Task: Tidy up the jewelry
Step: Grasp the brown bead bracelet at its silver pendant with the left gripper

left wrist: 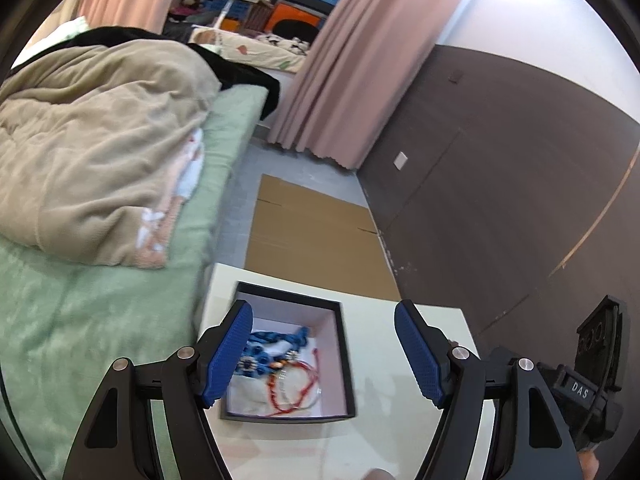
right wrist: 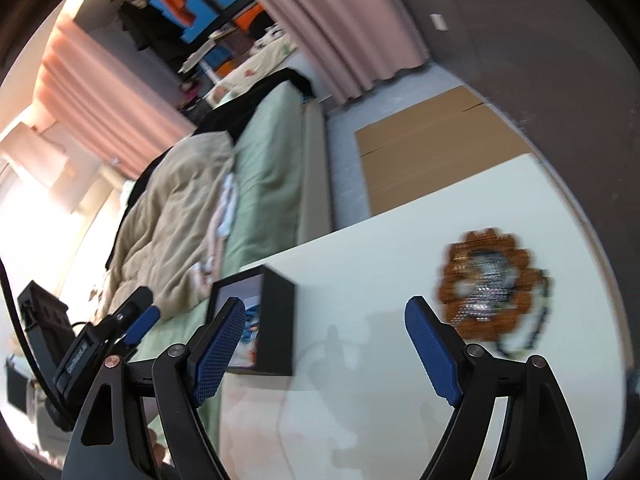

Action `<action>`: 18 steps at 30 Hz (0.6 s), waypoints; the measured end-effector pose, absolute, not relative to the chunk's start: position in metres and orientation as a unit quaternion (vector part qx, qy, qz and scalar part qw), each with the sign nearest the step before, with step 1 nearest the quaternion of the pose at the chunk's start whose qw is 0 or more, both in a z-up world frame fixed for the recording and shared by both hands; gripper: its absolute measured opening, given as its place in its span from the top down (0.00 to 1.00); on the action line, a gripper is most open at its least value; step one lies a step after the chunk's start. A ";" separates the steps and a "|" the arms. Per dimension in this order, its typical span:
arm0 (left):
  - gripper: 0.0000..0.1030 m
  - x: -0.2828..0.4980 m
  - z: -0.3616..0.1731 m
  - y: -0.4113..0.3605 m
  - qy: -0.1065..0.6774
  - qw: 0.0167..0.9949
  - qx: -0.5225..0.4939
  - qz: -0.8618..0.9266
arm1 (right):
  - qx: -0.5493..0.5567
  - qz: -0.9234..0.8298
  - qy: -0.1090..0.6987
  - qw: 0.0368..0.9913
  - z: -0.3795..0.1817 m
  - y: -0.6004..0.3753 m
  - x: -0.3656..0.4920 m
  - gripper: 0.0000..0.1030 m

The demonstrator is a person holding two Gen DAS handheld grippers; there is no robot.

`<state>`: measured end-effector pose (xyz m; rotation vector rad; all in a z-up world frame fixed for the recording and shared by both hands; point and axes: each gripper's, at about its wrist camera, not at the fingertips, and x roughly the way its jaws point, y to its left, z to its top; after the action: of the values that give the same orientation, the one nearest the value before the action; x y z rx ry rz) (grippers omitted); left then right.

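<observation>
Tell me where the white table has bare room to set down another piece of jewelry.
Bare table lies between the black box and the brown beaded piece, and along the near edge in front of both. The box is already crowded with blue beads and red cords.

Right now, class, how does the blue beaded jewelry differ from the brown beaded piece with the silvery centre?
The blue beaded jewelry lies inside the black-rimmed open box, tangled beside a red cord bracelet; the brown beaded piece lies loose on the white tabletop, outside the box. The blue one is bunched up; the brown one is spread in a flat ring. Neither is held by a gripper.
</observation>
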<state>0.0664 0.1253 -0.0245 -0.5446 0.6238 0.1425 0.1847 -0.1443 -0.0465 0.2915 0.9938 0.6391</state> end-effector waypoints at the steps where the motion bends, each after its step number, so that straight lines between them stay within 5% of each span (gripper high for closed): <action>1: 0.28 0.068 -0.024 0.121 0.304 0.914 -0.260 0.067 | 0.137 0.295 0.466 0.823 -0.046 -0.150 0.185 0.20; 18: 0.28 0.107 -0.032 0.038 0.344 0.914 -0.214 -0.007 | 0.165 0.217 0.482 0.832 -0.053 -0.226 0.197 0.20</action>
<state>0.1069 0.0376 -0.0324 -0.4410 0.7078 -0.0145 0.1971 -0.2260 -0.0529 0.3502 1.0225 0.4607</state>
